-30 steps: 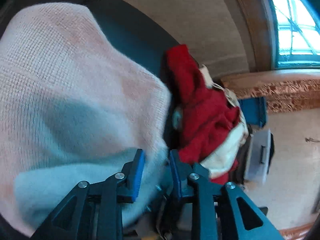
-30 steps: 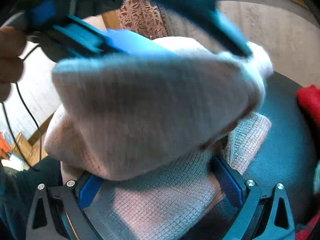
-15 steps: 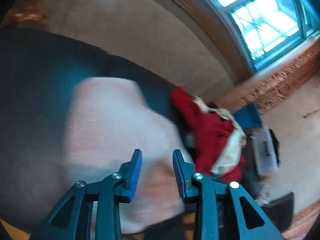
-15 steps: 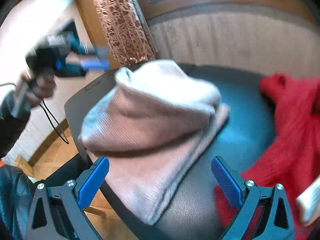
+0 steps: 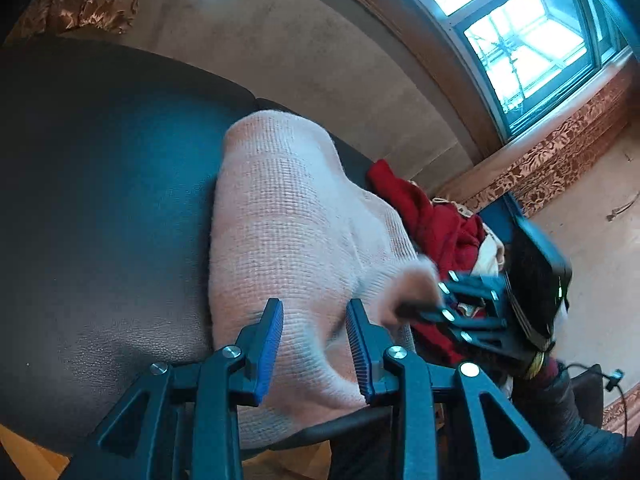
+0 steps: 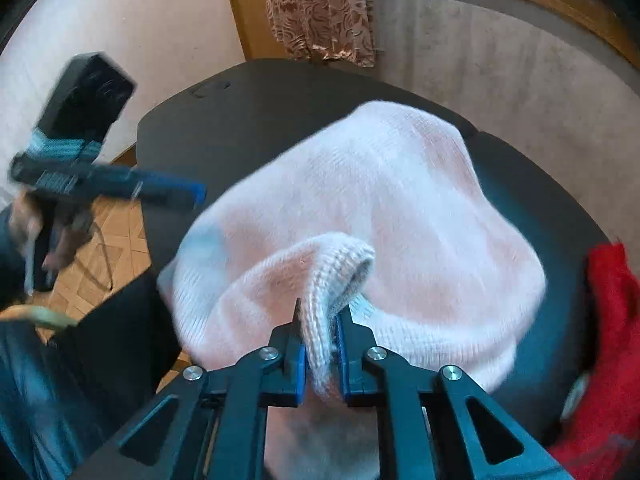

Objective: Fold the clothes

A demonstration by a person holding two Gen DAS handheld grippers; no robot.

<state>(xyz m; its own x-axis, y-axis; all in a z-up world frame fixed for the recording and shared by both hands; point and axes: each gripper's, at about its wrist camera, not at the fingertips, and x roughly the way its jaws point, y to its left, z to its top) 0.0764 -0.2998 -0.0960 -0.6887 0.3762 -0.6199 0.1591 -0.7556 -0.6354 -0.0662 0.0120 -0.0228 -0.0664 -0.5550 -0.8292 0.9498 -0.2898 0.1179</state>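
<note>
Down at six o'clock in the right wrist view, our right gripper (image 6: 320,344) has its jaws pressed onto a ribbed edge of the pink knit sweater (image 6: 380,216), a fold of which loops up between the blue pads (image 6: 298,364). From that pinch the sweater spreads toward twelve o'clock as a rounded heap on the black padded table (image 6: 248,120). At four o'clock a red garment (image 6: 608,320) lies on the same surface, just beside the sweater. At nine o'clock we see our left gripper (image 6: 168,190), blurred, held off the table's edge by a hand (image 6: 48,232), touching nothing.

Up close in the left wrist view, our left gripper (image 5: 314,356) has its jaws spread, nothing between them; the sweater (image 5: 292,232) lies beyond them, running from six o'clock toward twelve on the table (image 5: 100,200). At three o'clock the right gripper (image 5: 424,308) grips the sweater's near corner. Past it, toward two o'clock, the red garment (image 5: 436,220) is piled with something cream-coloured. A window (image 5: 516,32) sits at one o'clock above a beige wall (image 5: 280,40).
</note>
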